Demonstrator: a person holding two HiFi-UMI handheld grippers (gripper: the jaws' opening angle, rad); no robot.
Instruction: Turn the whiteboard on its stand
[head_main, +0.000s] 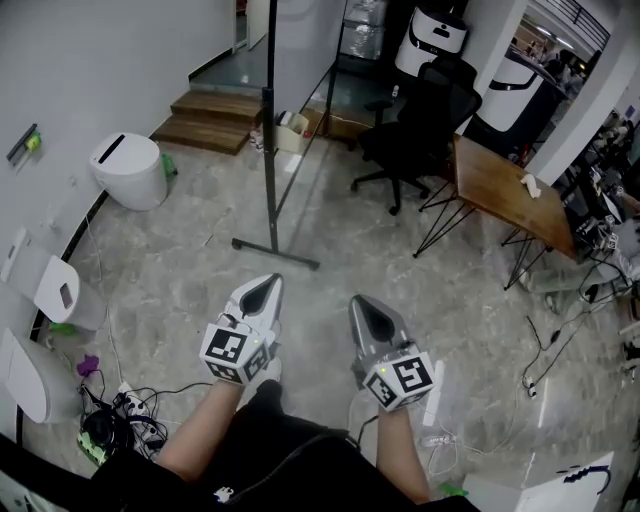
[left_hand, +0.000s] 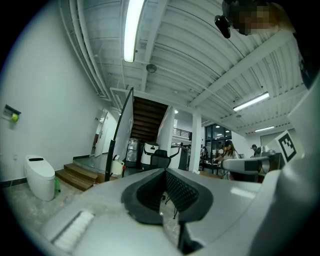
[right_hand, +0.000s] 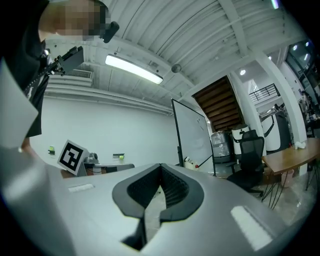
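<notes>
The whiteboard (head_main: 303, 45) stands on its dark stand (head_main: 268, 160) a few steps ahead, seen nearly edge-on, with a foot bar (head_main: 275, 253) flat on the floor. My left gripper (head_main: 264, 288) and right gripper (head_main: 361, 306) are held side by side, level, pointing toward the stand and well short of it. Both are shut with nothing between their jaws. In the left gripper view the whiteboard (left_hand: 122, 131) rises beyond the shut left gripper (left_hand: 164, 172). In the right gripper view the whiteboard (right_hand: 193, 134) stands right of centre, past the shut right gripper (right_hand: 160, 167).
A white toilet-shaped unit (head_main: 130, 170) sits at the left wall, with wooden steps (head_main: 214, 120) behind it. A black office chair (head_main: 415, 130) and a wooden table (head_main: 505, 190) stand to the right of the stand. Cables and a power strip (head_main: 125, 408) lie at lower left.
</notes>
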